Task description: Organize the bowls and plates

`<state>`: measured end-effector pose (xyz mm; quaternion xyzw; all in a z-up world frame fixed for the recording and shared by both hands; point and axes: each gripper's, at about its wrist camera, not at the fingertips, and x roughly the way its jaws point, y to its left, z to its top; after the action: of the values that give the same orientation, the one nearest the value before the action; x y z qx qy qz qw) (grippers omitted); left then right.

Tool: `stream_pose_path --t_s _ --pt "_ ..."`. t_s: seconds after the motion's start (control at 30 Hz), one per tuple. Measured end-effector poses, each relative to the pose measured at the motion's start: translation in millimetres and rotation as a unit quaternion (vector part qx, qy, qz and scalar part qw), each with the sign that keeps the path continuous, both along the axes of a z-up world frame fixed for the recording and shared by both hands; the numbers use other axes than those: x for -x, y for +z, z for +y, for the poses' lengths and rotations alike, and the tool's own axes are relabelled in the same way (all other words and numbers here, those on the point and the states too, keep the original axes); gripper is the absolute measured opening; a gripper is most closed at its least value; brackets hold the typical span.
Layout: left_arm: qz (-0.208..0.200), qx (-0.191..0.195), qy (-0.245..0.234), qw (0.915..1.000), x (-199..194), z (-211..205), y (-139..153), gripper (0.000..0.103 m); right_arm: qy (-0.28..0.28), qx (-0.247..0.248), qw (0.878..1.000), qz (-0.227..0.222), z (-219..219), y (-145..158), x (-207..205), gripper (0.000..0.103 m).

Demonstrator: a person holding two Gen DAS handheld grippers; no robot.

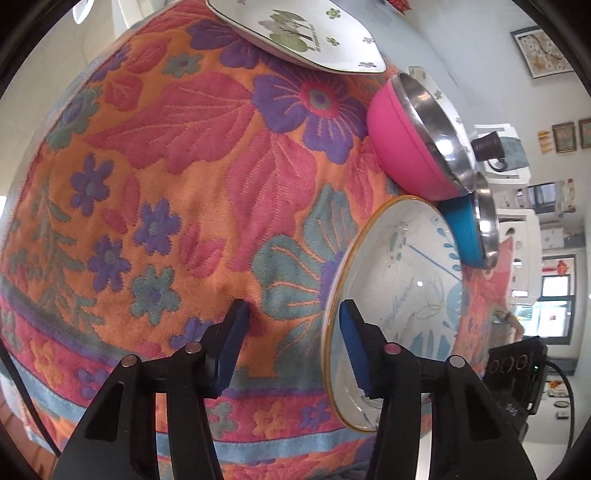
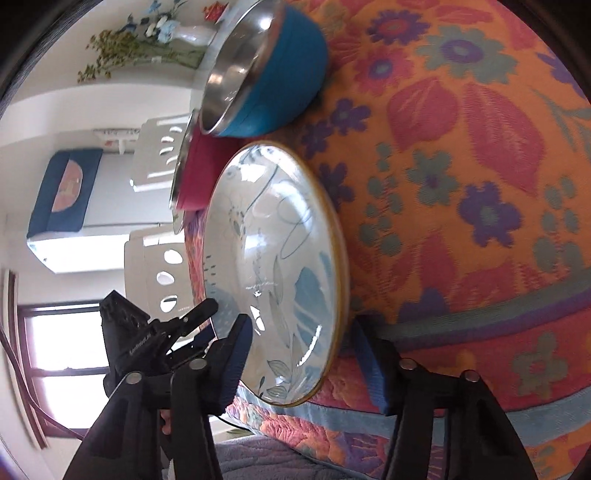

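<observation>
A floral tablecloth [image 1: 166, 155] in orange, red, purple and teal covers the table, and on it lies a round white plate [image 1: 399, 295] with blue leaf drawings and a thin orange-brown rim. Both grippers are at this plate, one on each side. The left gripper [image 1: 291, 343] has one blue pad over the plate's inner face near the rim and the other pad on the cloth outside the rim; the jaws are half spread with the rim between them, and a gap shows, so the pads do not seem to press on it. The right gripper [image 2: 299, 354] straddles the plate [image 2: 273, 266] at the opposite edge, one pad over the glazed face and the other at the cloth beside the rim; its jaws are likewise partly spread, and whether the pads already touch the rim is hard to tell in the blurred, distorted view. The left gripper also shows in the right wrist view as a black frame [image 2: 147, 339] beyond the plate's far edge. Just behind the plate stand a blue bowl [image 2: 273, 70] with a steel lining and a pink bowl [image 1: 410, 140] of the same make, near each other. Farther back on the cloth lies a squarish white dish [image 1: 299, 33] printed with green plants. A vase of flowers [image 2: 155, 40] stands at the table's far edge.
</observation>
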<state>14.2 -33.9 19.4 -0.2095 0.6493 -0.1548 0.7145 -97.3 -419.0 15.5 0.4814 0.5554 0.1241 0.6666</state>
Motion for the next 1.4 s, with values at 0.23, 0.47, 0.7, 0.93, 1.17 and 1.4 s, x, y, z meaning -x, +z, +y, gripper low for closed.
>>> stream_pose_path --t_s 0.23,0.47,0.7,0.93,1.17,1.4 --pt "0.02 0.026 -0.067 0.9972 7.8 -37.6 -8.8 0.023 0.01 0.071 0.997 0.009 8.4 3.2 -3.5 0.015" --pt "0.015 0.018 -0.06 0.9979 8.6 -35.2 -7.4 0.013 0.012 0.132 0.991 -0.001 13.4 11.3 -2.5 0.012" --pt "-0.026 -0.008 -0.072 0.997 17.8 -38.7 10.9 0.013 0.044 0.226 0.972 -0.043 30.9 37.6 -6.0 0.015" --pt "-0.051 -0.011 -0.045 0.9976 26.8 -23.0 22.1 0.013 0.078 0.262 0.958 -0.082 45.3 51.2 -5.8 0.02" --pt "-0.08 -0.042 0.004 0.9959 42.4 7.4 36.2 0.015 0.134 0.268 0.947 -0.117 76.9 58.8 -7.9 0.021" --pt "-0.099 -0.073 0.072 0.9898 62.6 52.0 47.2 0.015 0.207 0.26 0.929 -0.164 122.3 64.4 -12.9 0.022"
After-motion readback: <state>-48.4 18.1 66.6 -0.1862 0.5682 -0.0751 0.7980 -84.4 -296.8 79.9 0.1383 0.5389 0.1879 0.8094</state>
